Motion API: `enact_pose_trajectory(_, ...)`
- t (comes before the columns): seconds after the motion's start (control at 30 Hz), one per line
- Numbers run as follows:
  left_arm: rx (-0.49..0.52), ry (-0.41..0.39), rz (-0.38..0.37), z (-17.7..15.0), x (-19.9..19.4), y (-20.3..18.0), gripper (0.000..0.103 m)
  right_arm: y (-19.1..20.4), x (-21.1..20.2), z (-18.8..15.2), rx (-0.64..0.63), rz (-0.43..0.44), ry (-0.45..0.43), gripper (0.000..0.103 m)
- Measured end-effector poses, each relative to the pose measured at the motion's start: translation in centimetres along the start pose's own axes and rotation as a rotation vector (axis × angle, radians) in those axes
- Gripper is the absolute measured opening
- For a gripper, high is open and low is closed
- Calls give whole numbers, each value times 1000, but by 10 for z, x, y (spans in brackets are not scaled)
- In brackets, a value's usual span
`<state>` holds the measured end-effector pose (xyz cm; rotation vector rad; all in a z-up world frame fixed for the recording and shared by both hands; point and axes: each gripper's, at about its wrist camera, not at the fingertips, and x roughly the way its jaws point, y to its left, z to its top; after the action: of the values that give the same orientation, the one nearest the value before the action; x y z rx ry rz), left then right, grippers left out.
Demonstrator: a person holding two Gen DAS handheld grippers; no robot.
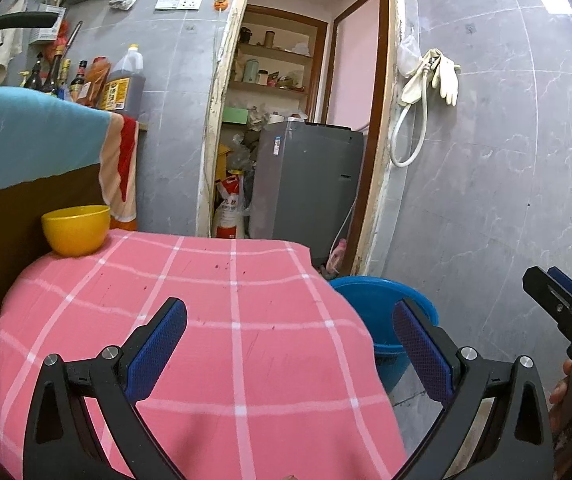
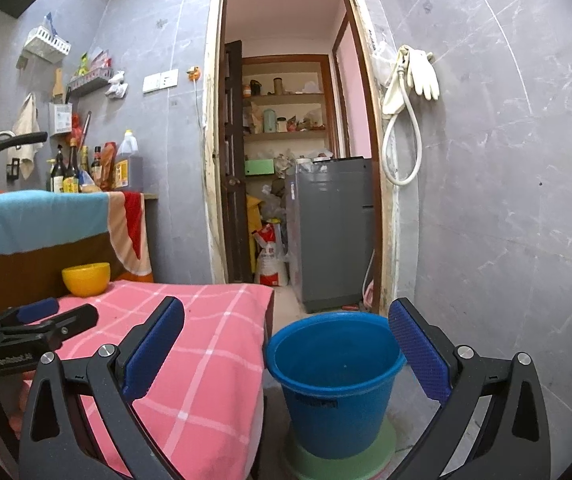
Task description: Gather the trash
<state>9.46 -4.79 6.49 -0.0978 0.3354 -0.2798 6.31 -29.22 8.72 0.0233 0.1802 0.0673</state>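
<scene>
Left gripper (image 1: 289, 344): hovering over the pink checked cloth (image 1: 222, 320), fingers spread wide, gripping nothing.
Right gripper (image 2: 286, 344): hanging beside the cloth, fingers spread wide, framing the blue bucket (image 2: 335, 384).
Blue bucket: sitting on the floor just beside the table's edge.
Yellow bowl (image 1: 76, 230): resting at the cloth's far corner.
Trash: none showing.

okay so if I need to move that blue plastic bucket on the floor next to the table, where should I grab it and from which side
Probably the rim of the round blue plastic bucket, from above. It stands upright and open-topped, and its rolled lip looks thin enough for one finger inside and one outside. The body seems too wide for the open right gripper. Take the rim's right side, away from the table's pink checked cloth.
</scene>
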Motion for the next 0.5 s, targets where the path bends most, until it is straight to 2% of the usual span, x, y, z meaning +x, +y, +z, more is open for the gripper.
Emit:
enact_pose_trajectory(0.2,21,-25,23,-15,-19,-1,101,4,-11,-13,-13,-24,11,103)
enact_pose_trajectory(0.5,25,-73,97,-38,-36,-1,101,8,-22,-33,-9,-78,19,103)
